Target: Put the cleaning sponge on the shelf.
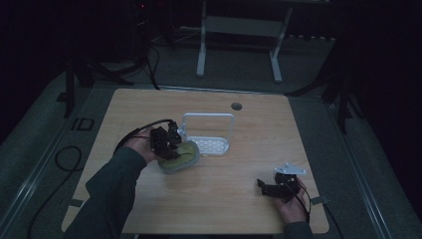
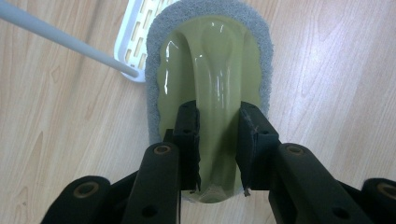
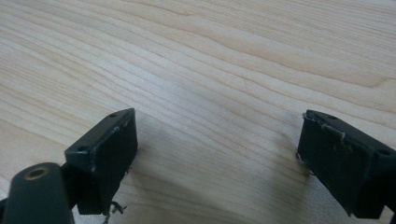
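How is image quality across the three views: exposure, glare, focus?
High view: badly underexposed, surroundings near black, table dim, left gripper murky. Left gripper view: well lit and sharp, with white glare streaks on the glossy green brush handle. Right gripper view: bright, wood grain sharp, right gripper jaws near the lens slightly soft.

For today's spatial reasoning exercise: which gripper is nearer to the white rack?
Left. The left gripper holds the scrubber right beside the white rack; the right gripper rests apart near the table's front right corner.

Bare table [image 1: 219, 194] between tools; white rack [image 1: 209, 130] behind scrubber [image 1: 180, 154].
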`<state>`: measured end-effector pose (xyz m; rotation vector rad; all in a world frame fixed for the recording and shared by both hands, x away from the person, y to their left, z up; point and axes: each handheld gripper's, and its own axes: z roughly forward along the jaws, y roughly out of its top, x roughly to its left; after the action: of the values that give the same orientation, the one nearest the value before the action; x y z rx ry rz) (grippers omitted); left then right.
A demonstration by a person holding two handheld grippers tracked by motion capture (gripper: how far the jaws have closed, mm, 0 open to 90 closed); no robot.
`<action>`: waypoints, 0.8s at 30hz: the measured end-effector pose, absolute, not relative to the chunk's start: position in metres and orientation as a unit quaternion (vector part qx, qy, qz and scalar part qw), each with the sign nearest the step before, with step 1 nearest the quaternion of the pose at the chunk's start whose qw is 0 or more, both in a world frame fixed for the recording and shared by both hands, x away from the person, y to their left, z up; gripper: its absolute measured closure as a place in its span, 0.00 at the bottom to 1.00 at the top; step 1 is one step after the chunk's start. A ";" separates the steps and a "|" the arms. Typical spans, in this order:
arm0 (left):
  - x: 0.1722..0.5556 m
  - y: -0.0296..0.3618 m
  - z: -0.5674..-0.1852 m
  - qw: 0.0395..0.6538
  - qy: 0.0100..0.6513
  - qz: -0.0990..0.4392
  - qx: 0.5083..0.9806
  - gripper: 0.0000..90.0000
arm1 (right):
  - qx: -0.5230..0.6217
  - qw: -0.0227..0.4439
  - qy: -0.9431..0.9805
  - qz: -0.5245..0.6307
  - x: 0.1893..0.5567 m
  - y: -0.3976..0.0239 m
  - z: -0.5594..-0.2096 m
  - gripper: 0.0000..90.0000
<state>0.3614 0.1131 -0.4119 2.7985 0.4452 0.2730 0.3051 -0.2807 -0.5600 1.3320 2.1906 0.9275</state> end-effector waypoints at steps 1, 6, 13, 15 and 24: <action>0.362 0.112 -0.411 0.147 0.153 0.096 0.972 0.80 | 0.478 0.206 0.786 0.333 0.305 -0.281 -0.560 0.13; 0.362 0.108 -0.409 0.148 0.139 0.103 0.974 0.80 | 0.478 0.206 0.786 0.333 0.305 -0.281 -0.560 0.13; 0.364 0.102 -0.409 0.149 0.128 0.109 0.975 0.80 | 0.478 0.206 0.786 0.333 0.305 -0.281 -0.560 0.13; 0.365 0.100 -0.409 0.147 0.125 0.110 0.975 0.80 | 0.478 0.206 0.786 0.333 0.305 -0.281 -0.560 0.13; 0.368 0.094 -0.411 0.151 0.116 0.111 0.975 0.80 | 0.478 0.206 0.786 0.333 0.305 -0.281 -0.560 0.13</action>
<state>0.3684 0.0940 -0.4113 2.8008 0.3342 0.3196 0.3052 -0.2807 -0.5601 1.3309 2.1902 0.9280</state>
